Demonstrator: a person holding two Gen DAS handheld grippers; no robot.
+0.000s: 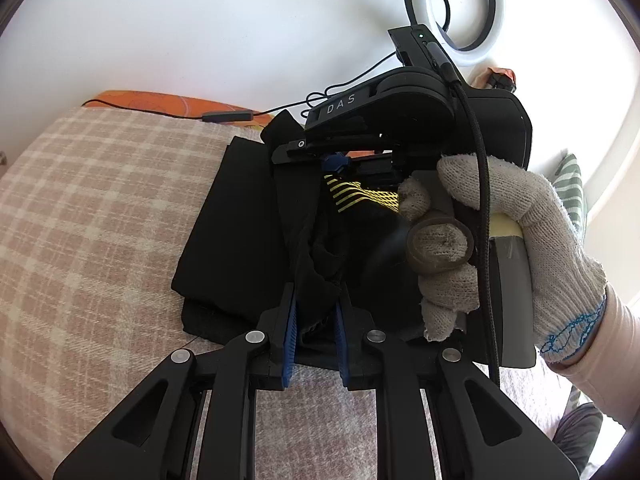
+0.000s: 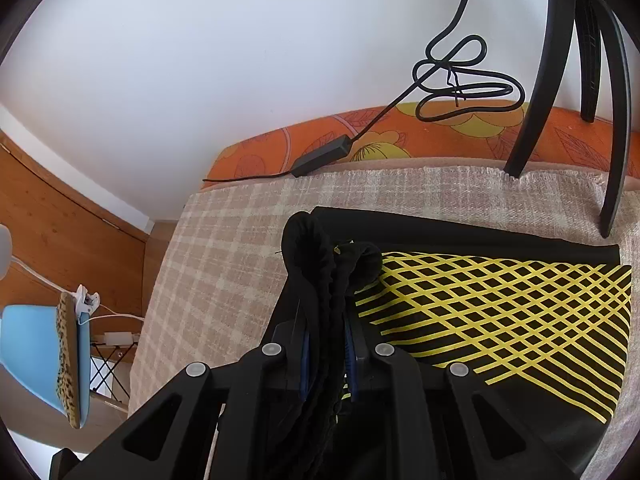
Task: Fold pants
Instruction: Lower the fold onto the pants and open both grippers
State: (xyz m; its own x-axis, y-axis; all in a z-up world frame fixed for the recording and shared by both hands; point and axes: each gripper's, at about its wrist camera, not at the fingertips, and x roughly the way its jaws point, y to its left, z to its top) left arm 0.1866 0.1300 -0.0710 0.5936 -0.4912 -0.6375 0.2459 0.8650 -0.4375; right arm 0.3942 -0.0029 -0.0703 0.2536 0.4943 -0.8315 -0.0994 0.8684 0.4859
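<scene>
Pinching bunched black fabric of the pants [image 1: 224, 216], the left gripper [image 1: 316, 316] has cloth pressed between its blue pads. Right gripper [image 2: 326, 344] likewise clamps a gathered edge. Pants lie folded on the checked blanket [image 1: 100, 200], yellow lattice print [image 2: 500, 312] upward.

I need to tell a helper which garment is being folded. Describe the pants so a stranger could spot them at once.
Look at the bed with the beige checked blanket, below the white wall. On it lie the black pants, partly folded. A bright yellow lattice print on the black cloth sets them apart; nothing else there has it.
</scene>
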